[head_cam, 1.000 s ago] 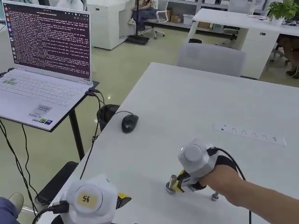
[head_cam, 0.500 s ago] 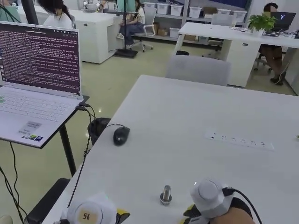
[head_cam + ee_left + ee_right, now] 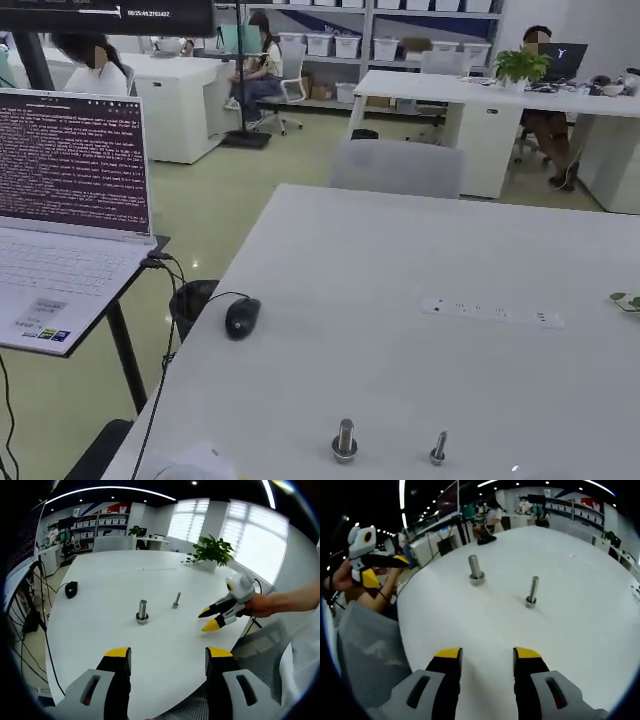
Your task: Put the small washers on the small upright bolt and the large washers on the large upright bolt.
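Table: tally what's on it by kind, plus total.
Bolts: 2 (large bolt, small bolt)
Mouse: 1
Power strip: 1
Plant: 1
Total: 5

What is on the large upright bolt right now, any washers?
A wider metal ring sits around the foot of the large upright bolt; washers or the bolt's own head, I cannot tell. The shaft above it is bare. Anything beneath that ring is covered.

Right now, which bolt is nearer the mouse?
The large bolt, the thicker one; the small bolt stands beside it, farther from the mouse.
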Demonstrator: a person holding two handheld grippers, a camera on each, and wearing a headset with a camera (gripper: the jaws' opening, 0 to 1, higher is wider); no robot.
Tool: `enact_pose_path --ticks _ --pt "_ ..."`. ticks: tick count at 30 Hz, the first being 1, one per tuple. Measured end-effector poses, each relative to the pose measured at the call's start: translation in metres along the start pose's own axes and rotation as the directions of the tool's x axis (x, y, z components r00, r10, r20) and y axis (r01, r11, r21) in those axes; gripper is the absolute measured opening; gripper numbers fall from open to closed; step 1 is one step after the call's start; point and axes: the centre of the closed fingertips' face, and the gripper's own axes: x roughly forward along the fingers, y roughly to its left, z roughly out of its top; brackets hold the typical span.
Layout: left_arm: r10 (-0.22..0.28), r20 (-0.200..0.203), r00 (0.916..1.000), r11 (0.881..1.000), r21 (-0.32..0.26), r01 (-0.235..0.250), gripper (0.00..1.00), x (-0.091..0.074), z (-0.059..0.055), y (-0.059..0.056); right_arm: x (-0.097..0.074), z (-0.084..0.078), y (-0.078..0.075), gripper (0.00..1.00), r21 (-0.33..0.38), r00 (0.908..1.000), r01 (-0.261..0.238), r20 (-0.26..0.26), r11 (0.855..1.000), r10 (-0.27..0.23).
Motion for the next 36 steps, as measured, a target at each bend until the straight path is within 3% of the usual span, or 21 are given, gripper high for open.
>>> enact_pose_path --ticks 5,10,27,36 --pt "-0.014 -0.009 0.9999 1.0 0.009 0.014 0.59 0.004 0.004 -0.002 -0.025 -0.004 -0.011 0.47 0.071 0.9943 0.054 0.088 0.996 -0.06" --pt "-0.025 -0.015 0.9996 1.0 0.018 0.025 0.59 0.008 0.007 -0.005 -0.04 -0.005 -0.013 0.52 0.112 0.9872 0.072 0.133 0.991 -0.087" --pt "-0.037 -0.02 0.9991 0.999 0.006 0.037 0.6 0.009 0.004 -0.005 -0.056 -0.023 -0.02 0.57 0.147 0.9827 0.114 0.129 0.983 -0.133" --pt "-0.042 -0.022 0.9988 0.999 0.006 0.043 0.6 0.012 0.008 -0.005 -0.061 -0.018 -0.019 0.58 0.155 0.9799 0.112 0.146 0.981 -0.135"
